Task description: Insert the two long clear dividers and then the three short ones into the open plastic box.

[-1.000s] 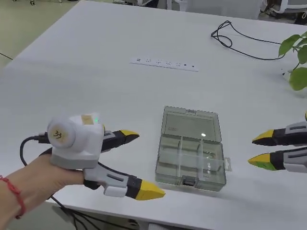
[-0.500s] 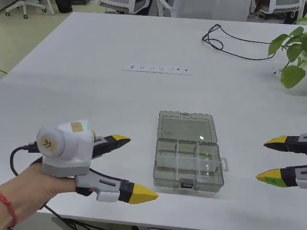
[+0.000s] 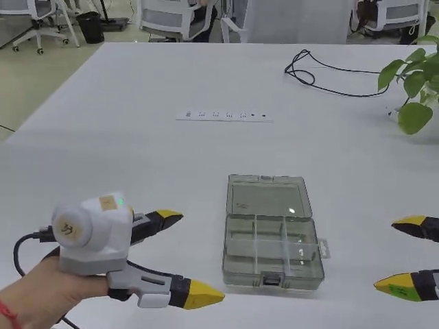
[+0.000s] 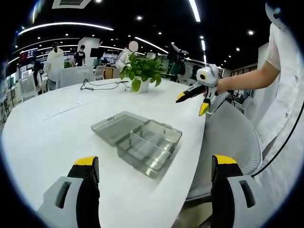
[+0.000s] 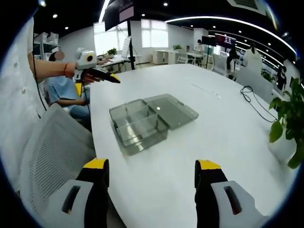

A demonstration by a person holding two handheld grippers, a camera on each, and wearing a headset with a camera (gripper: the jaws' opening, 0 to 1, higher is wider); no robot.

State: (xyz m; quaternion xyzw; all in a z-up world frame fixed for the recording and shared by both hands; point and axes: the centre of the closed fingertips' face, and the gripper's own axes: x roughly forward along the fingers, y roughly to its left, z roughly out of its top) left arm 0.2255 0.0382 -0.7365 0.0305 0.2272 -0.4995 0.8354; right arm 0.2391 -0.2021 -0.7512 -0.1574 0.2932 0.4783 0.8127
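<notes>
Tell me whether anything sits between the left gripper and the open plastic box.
Nothing visible does. The left gripper hangs open beside the plastic box, and in the head view only bare table lies between the two.

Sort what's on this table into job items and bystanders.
Job: open plastic box; clear dividers standing inside it; left gripper and right gripper, both open and empty.
Lying about: power strip; black cable; potted plant; office chairs beyond the table.
</notes>
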